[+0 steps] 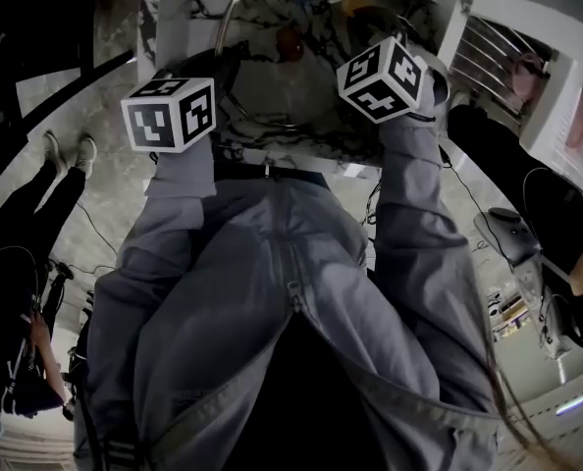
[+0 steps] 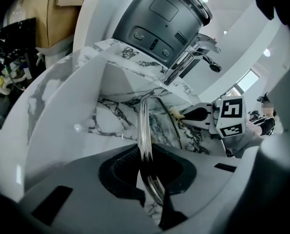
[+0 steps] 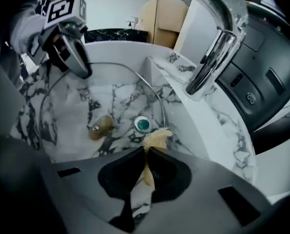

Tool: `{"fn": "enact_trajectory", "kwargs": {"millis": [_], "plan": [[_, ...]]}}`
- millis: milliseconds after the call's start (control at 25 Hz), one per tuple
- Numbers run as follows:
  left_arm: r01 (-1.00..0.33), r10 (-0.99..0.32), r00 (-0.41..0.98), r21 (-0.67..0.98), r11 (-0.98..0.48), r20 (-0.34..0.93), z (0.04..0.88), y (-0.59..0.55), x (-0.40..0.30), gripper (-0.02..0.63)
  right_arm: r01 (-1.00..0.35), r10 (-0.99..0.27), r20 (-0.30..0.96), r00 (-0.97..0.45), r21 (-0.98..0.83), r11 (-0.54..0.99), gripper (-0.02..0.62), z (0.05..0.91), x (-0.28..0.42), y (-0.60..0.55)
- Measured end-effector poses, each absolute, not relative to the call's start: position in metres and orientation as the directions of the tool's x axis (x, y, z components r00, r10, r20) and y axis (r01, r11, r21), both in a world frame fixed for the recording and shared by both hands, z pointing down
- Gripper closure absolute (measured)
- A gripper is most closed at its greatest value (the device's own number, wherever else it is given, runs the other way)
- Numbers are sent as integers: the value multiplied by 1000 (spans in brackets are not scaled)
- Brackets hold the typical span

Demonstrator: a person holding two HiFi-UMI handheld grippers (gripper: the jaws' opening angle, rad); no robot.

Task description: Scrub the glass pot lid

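Glass pot lid (image 3: 81,106): clear round pane, thin metal rim, brownish knob (image 3: 99,126) at centre with a screw showing. It stands tilted on edge inside the marbled sink (image 3: 198,126), rim pinched by the left gripper (image 2: 145,153). Scrub pad (image 3: 158,137): small frayed yellow-tan piece, clamped in the right gripper (image 3: 146,151), over the sink basin, just beside the lid's rim. Whether they touch is unclear.

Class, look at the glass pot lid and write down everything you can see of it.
The glass pot lid is a clear round disc with a thin metal rim and a brownish knob at its centre. It is held in the marble sink, whose veining shows through the glass. The left gripper is shut on its rim, and in that gripper's view the lid runs edge-on between the jaws. Whether the yellowish cloth touches it is unclear.
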State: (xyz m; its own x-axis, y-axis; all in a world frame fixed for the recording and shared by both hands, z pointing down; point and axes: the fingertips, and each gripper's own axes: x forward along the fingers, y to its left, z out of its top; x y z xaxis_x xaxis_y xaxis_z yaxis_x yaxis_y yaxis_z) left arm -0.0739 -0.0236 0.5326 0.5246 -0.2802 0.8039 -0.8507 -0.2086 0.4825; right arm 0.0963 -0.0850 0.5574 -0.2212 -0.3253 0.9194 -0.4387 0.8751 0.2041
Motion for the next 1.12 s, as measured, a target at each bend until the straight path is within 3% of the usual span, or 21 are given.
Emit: {"fn": "enact_trajectory", "kwargs": {"millis": [320, 800, 1120], "plan": [[-853, -279, 521, 480, -207, 807, 534, -26, -75, 540, -437, -301, 945, -128, 219, 872, 551, 599, 98, -106], [-861, -275, 509, 482, -165, 816, 540, -20, -77, 529, -449, -34, 993, -116, -22, 893, 551, 628, 89, -30], [-857, -278, 515, 486, -170, 811, 539, -19, -75, 531, -422, 59, 994, -94, -94, 902, 551, 624, 88, 19]]}}
